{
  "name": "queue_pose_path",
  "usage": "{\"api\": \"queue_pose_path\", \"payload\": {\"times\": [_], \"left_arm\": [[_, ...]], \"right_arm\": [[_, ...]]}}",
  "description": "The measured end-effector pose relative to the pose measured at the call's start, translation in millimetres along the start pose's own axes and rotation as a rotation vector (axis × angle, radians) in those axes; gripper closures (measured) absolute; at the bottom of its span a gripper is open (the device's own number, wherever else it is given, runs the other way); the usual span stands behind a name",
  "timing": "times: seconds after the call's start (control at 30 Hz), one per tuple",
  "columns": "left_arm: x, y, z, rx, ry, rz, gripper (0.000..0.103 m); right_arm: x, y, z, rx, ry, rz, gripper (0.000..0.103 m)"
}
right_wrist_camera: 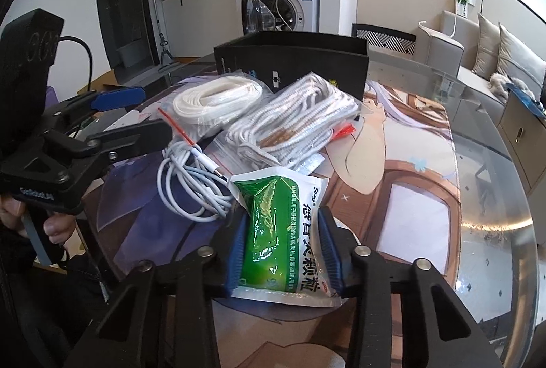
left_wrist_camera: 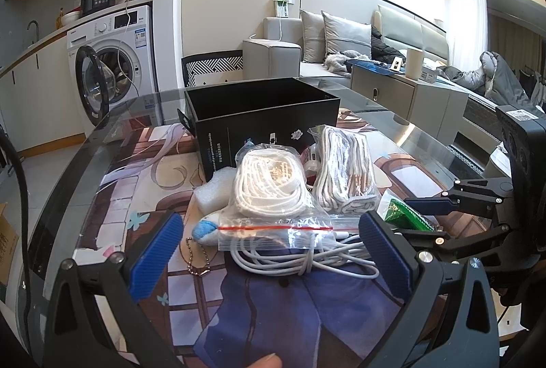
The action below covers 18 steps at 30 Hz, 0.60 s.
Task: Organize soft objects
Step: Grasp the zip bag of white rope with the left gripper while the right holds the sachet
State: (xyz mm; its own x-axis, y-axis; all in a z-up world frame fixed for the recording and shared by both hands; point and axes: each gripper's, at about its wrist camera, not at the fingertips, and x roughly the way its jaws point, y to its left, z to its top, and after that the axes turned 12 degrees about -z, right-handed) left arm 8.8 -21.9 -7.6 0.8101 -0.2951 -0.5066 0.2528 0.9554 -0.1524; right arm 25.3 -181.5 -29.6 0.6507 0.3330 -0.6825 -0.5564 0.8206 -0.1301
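Note:
My right gripper [right_wrist_camera: 283, 252] is shut on a green and white sachet [right_wrist_camera: 273, 217], its blue pads pressing both sides; the same gripper [left_wrist_camera: 414, 217] and sachet [left_wrist_camera: 397, 211] show at the right of the left wrist view. My left gripper [left_wrist_camera: 271, 252] stands open over a coiled white cable [left_wrist_camera: 293, 257] in a zip bag, touching nothing; it appears again as the left gripper [right_wrist_camera: 155, 112]. Behind lie a bag of white cord [left_wrist_camera: 269, 187], a bag of grey-white rope [left_wrist_camera: 344, 170], a foam piece [left_wrist_camera: 213, 190] and a small blue-white plush [left_wrist_camera: 204, 229]. An open black box [left_wrist_camera: 262, 115] stands beyond them.
Everything rests on a printed mat [right_wrist_camera: 409, 197] on a round glass table, whose rim [right_wrist_camera: 505, 224] curves close on the right. A washing machine [left_wrist_camera: 112, 60] with its door open and a sofa [left_wrist_camera: 341, 40] stand beyond the table. A hand [right_wrist_camera: 51, 226] grips the left tool.

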Motion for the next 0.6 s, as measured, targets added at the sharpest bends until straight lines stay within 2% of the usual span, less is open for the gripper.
{"api": "queue_pose_path", "payload": {"times": [0.6], "left_arm": [[1.7,8.2,8.0,-0.006,0.006,0.030,0.000]], "right_arm": [[-26.8,-7.2,7.6,0.042,-0.095,-0.010,0.065]]}}
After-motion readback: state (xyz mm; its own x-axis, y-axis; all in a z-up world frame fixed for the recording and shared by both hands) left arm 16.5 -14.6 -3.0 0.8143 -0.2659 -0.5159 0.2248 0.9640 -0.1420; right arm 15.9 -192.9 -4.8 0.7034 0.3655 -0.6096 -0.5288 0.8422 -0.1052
